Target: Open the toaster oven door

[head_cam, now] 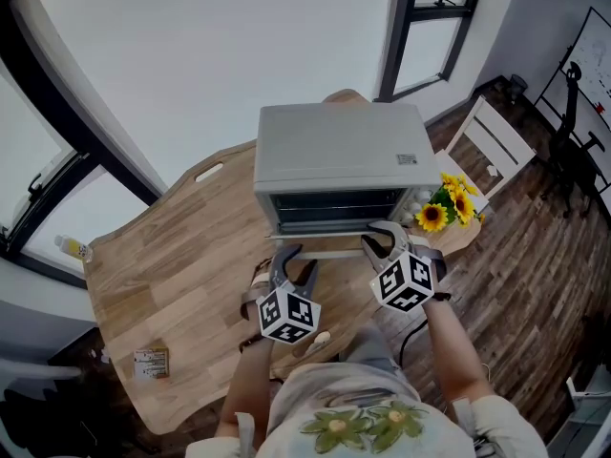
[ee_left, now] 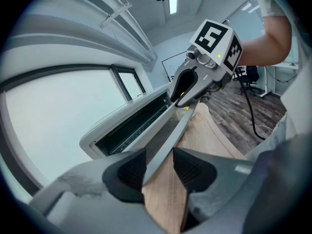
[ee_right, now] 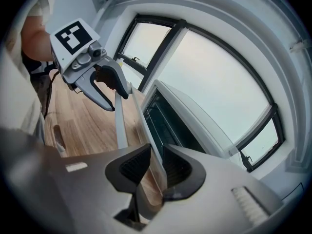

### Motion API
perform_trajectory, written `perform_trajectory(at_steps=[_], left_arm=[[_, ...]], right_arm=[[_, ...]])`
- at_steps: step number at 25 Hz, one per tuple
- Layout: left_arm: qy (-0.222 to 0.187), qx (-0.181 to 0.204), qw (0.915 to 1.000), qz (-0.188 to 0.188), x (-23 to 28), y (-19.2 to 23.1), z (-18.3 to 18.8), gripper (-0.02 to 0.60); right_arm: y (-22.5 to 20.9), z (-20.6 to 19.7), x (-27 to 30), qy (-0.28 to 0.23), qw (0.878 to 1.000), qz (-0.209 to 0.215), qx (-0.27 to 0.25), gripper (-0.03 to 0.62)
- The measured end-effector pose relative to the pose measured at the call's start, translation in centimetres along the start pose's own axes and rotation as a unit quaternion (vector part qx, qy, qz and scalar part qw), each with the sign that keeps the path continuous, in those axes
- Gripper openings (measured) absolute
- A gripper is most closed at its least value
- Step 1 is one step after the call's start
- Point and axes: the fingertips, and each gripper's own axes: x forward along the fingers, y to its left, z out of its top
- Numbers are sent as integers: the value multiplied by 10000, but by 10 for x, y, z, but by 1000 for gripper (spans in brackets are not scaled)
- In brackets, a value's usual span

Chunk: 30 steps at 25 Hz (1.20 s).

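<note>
A grey toaster oven (head_cam: 334,151) stands on the wooden table (head_cam: 172,275) with its door (ee_right: 146,135) tipped partly open. Along the door's top runs a pale handle bar (head_cam: 329,253). My left gripper (head_cam: 296,260) is at the bar's left end. In the left gripper view the handle bar (ee_left: 170,135) passes between its jaws (ee_left: 158,167), lying against one pad with a gap to the other. My right gripper (head_cam: 377,239) is at the right end. In the right gripper view its pads (ee_right: 155,167) clamp the door's upper edge, with the handle bar (ee_right: 119,126) just outside them.
Sunflowers (head_cam: 444,208) lie right of the oven near the table's edge. A white chair (head_cam: 496,141) stands beyond on the wood floor. A small packet (head_cam: 151,363) sits at the table's near left. A black cable (head_cam: 410,337) hangs by the right arm.
</note>
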Motion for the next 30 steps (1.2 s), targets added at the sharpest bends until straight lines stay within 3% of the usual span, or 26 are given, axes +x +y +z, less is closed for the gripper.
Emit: perform_trajectory(at_steps=[30], left_arm=[[83, 75, 9999, -93, -5, -22, -16, 178]], right_arm=[[25, -10, -8, -1, 9999, 132, 52, 80]])
